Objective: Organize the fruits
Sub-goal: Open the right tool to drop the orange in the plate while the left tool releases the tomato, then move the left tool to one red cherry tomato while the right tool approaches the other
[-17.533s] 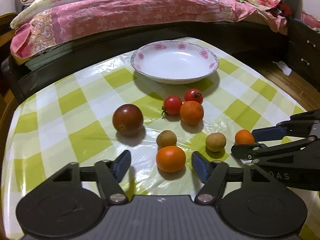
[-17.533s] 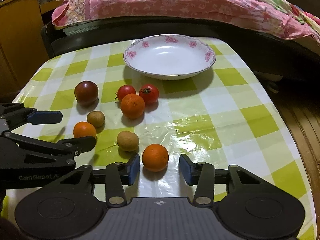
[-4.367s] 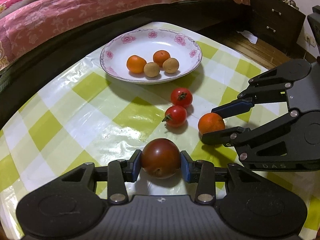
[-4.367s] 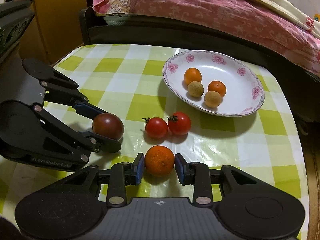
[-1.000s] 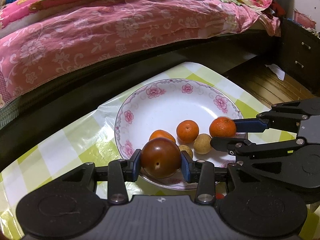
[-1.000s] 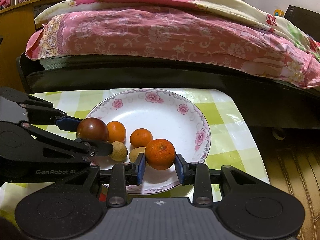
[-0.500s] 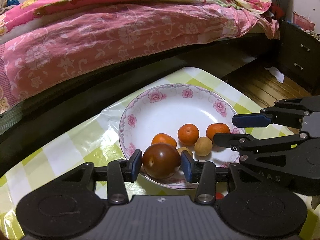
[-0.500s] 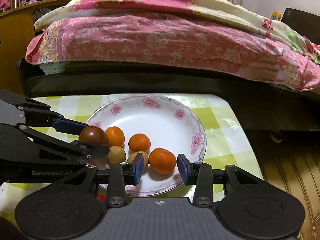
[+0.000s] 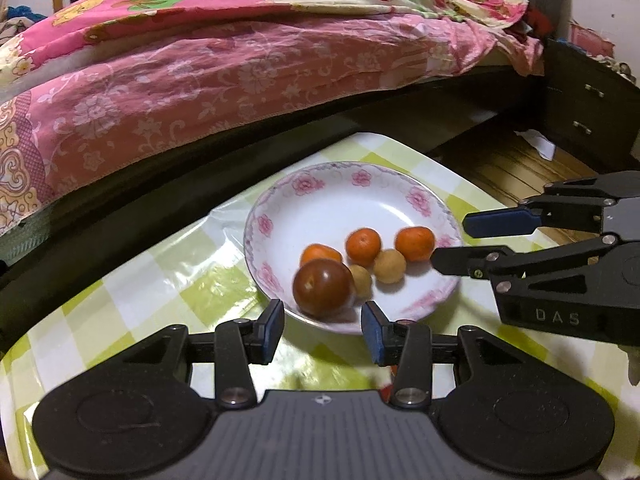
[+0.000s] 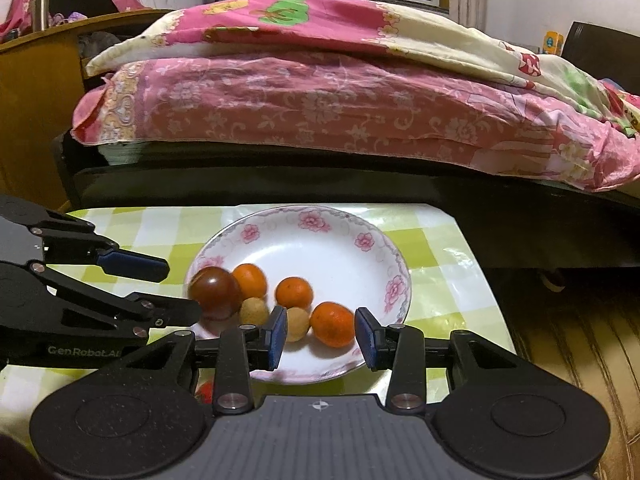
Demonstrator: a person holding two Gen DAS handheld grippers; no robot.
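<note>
A white plate with pink flowers [image 9: 332, 184] [image 10: 320, 220] sits on the checked tablecloth. In it lie a dark red-brown tomato [image 9: 323, 288] [image 10: 214, 291], three small oranges [image 9: 414, 243] [image 10: 333, 323] and two tan longans [image 9: 389, 265] [image 10: 297, 324]. My left gripper [image 9: 322, 330] is open and empty just in front of the tomato. My right gripper [image 10: 320, 338] is open and empty, its pads either side of the nearest orange but behind it. A red tomato [image 10: 205, 394] peeks out under the right gripper.
A bed with a pink flowered quilt [image 9: 240, 72] [image 10: 340, 92] runs along the table's far edge. A dark drawer cabinet [image 9: 588, 100] and wooden floor [image 10: 568, 344] are to the right. A wooden cabinet [image 10: 36, 92] stands at the left.
Both grippers have opened, released the dark tomato and an orange into the plate, and pulled back slightly. Earlier, the other small fruits were moved from the table into the plate.
</note>
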